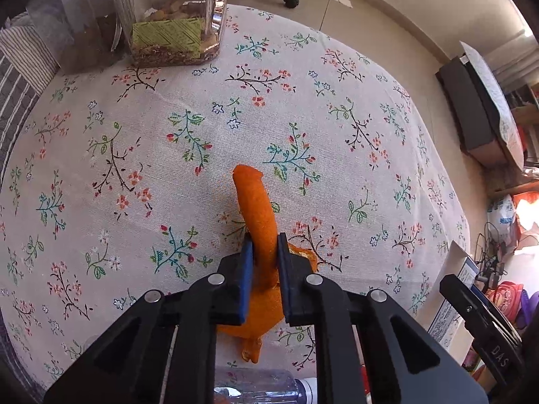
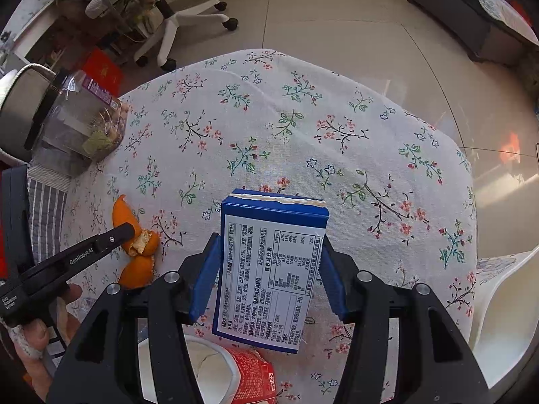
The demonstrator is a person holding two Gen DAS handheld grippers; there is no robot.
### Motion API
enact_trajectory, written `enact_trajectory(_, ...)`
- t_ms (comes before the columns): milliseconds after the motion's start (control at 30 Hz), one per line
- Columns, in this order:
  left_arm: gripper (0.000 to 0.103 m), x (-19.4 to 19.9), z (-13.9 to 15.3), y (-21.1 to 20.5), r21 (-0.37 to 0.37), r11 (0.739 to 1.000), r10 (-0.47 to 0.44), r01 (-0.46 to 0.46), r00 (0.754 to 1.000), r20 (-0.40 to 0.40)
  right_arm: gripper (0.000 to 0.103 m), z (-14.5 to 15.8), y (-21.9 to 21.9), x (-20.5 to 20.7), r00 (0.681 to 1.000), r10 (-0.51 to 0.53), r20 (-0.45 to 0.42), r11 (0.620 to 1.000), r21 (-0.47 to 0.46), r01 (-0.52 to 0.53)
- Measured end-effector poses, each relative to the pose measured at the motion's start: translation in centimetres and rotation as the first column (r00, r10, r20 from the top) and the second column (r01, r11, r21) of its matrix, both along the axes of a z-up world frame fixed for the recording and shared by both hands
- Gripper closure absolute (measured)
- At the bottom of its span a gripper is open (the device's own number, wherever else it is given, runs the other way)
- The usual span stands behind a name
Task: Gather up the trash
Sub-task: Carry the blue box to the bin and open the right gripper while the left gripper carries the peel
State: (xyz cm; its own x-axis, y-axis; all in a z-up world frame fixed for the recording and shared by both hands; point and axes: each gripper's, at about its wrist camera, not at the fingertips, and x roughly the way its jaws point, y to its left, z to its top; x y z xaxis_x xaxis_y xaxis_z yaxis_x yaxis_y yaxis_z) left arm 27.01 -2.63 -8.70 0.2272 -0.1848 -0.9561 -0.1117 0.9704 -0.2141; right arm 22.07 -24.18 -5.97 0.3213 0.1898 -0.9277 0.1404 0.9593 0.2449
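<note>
An orange peel [image 1: 256, 215] lies on the floral tablecloth [image 1: 134, 141]. My left gripper [image 1: 264, 245] is shut on the peel, one strip standing up between its blue pads. In the right wrist view the peel [image 2: 138, 245] shows at the left with the left gripper's finger [image 2: 111, 239] on it. My right gripper [image 2: 269, 262] is shut on a blue and white carton box [image 2: 269, 269], held above the table. A red and white paper cup [image 2: 235, 373] lies below the box. A clear plastic bottle [image 1: 266, 390] shows at the bottom of the left wrist view.
A clear container with snacks [image 1: 175, 20] stands at the table's far left corner; it also shows in the right wrist view [image 2: 77, 118]. A striped grey cloth [image 1: 17, 77] lies beside it. An office chair [image 2: 175, 23] and a dark cabinet [image 1: 471, 107] stand on the floor beyond.
</note>
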Motion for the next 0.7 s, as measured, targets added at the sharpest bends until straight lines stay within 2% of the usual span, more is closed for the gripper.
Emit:
enact_trajectory(267, 0.09, -0.3, 2.5, 0.0, 0.026, 1.0, 0.009, -0.011, 0.996, 0.091, 0.05, 1.8, -0.2, -0.3, 0.998, -0.017, 0.058, 1.0, 0.018, 0.016)
enact_trajectory(467, 0.09, -1.0, 5.1, 0.0, 0.038, 0.999, 0.023, -0.03, 0.984, 0.176, 0.05, 4.3, -0.5, -1.2, 0.987, -0.03, 0.156, 1.0, -0.004, 0.031)
enact_trajectory(567, 0.09, -1.7, 7.0, -0.3, 0.048, 0.998, 0.017, -0.03, 0.969, 0.248, 0.05, 5.7, -0.9, -2.0, 0.977, -0.039, 0.211, 0.999, -0.016, 0.044)
enact_trajectory(700, 0.09, -3.1, 9.6, -1.1, 0.055, 0.998, 0.005, -0.026, 0.936, 0.352, 0.05, 7.6, -1.4, -3.4, 0.954, -0.054, 0.296, 0.996, -0.046, 0.071)
